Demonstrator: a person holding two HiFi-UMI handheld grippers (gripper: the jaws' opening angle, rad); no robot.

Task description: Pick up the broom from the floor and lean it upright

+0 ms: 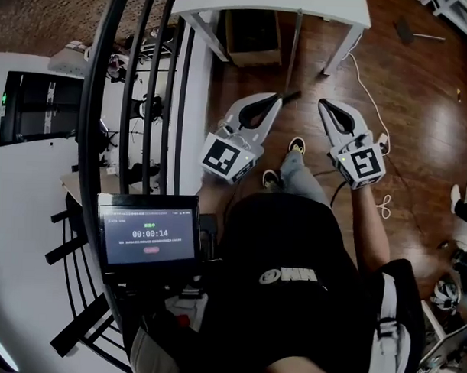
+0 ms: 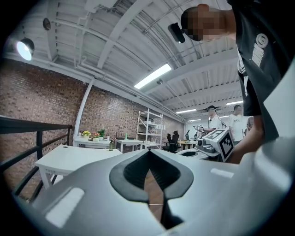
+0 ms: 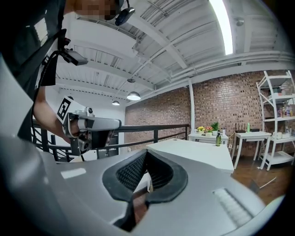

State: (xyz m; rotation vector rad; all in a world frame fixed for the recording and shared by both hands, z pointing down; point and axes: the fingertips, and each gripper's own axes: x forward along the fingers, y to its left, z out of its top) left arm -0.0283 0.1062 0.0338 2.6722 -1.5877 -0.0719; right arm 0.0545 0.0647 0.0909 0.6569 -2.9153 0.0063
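A thin stick with a dark head, which looks like the broom [image 1: 411, 31], lies on the wood floor at the far right; in the right gripper view the broom [image 3: 266, 183] shows low at the right edge. Both grippers are held side by side in front of the person, far from it. My left gripper [image 1: 289, 96] is shut with nothing between its jaws, and its tips [image 2: 148, 152] meet. My right gripper [image 1: 323, 105] is shut and empty as well, its tips [image 3: 146, 153] touching. Each gripper shows in the other's view: the right [image 2: 217, 143] and the left [image 3: 90, 125].
A white table [image 1: 301, 8] stands just ahead, with a cardboard box [image 1: 254, 37] under it. A black railing [image 1: 129, 102] runs along the left. A white cable [image 1: 374, 103] trails over the floor at the right. A tablet [image 1: 148, 232] hangs at the person's chest.
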